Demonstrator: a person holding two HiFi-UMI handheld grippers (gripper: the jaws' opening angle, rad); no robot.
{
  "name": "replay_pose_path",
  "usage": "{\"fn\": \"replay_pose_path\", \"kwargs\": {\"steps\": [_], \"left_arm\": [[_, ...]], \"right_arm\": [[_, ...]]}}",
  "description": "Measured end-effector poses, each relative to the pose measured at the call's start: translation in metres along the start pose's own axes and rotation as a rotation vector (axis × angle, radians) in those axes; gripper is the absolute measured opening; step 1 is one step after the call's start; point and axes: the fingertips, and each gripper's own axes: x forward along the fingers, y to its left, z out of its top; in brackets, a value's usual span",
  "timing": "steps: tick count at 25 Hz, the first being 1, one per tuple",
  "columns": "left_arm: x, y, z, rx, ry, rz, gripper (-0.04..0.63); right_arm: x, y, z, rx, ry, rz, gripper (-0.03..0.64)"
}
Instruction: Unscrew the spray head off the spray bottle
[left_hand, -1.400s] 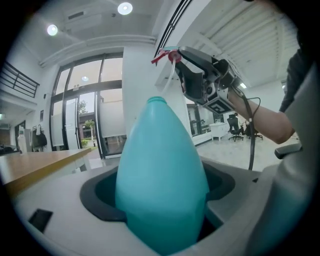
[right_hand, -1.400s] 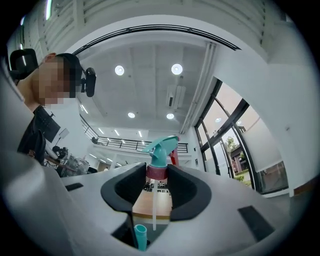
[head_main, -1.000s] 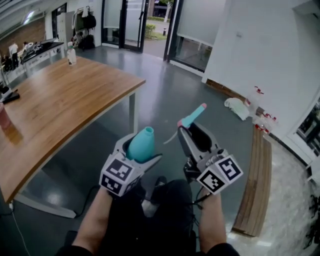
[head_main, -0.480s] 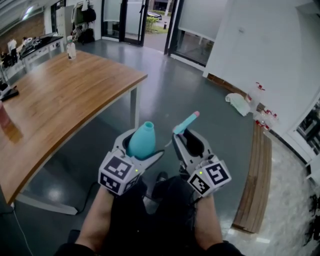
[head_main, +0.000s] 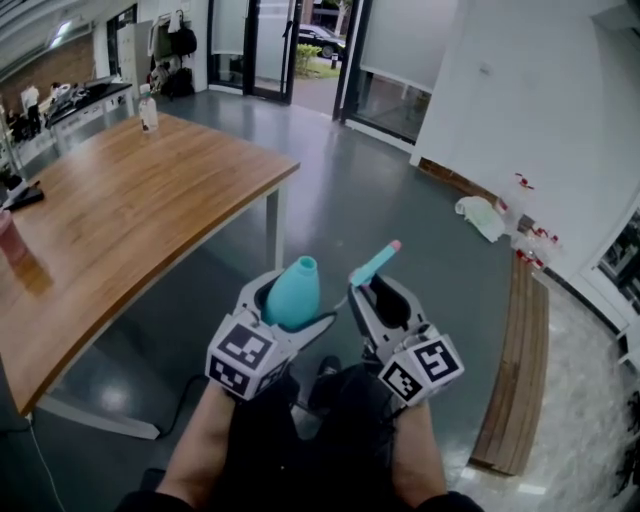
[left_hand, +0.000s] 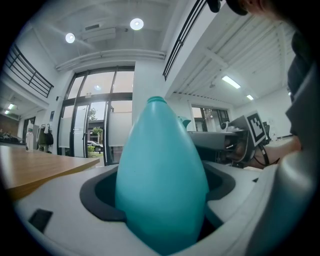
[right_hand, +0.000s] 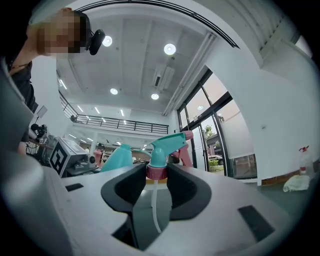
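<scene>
The long brown wooden counter (head_main: 120, 200) stands at left, well apart from both grippers. The left gripper (head_main: 290, 312) has its fingers (left_hand: 100, 197) clamped on the teal plastic teardrop spray bottle (left_hand: 161, 175), whose neck is open. The right gripper (head_main: 378, 292) has its fingers (right_hand: 129, 189) clamped on the pink collar (right_hand: 156, 172) of the teal spray head (right_hand: 167, 145). The head is detached and sits beside the bottle. Its white dip tube (right_hand: 155, 205) hangs free.

The teal, pear-shaped bottle (head_main: 293, 292) stands upright with its neck bare and open, clamped in the left gripper (head_main: 293, 306), while just beside it, apart, the teal head (head_main: 376, 264), with a pink tip and a white tube dangling, is pinched at its pink collar by the right gripper (head_main: 376, 288).
</scene>
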Motion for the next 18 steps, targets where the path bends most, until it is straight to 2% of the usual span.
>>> {"fn": "replay_pose_path", "kwargs": {"steps": [18], "left_arm": [[0.0058,0.0056,-0.0025,-0.009,-0.004,-0.009,0.439]], "right_arm": [[0.0084,-0.0012,0.0022,-0.006,-0.008,0.002,0.138]]}}
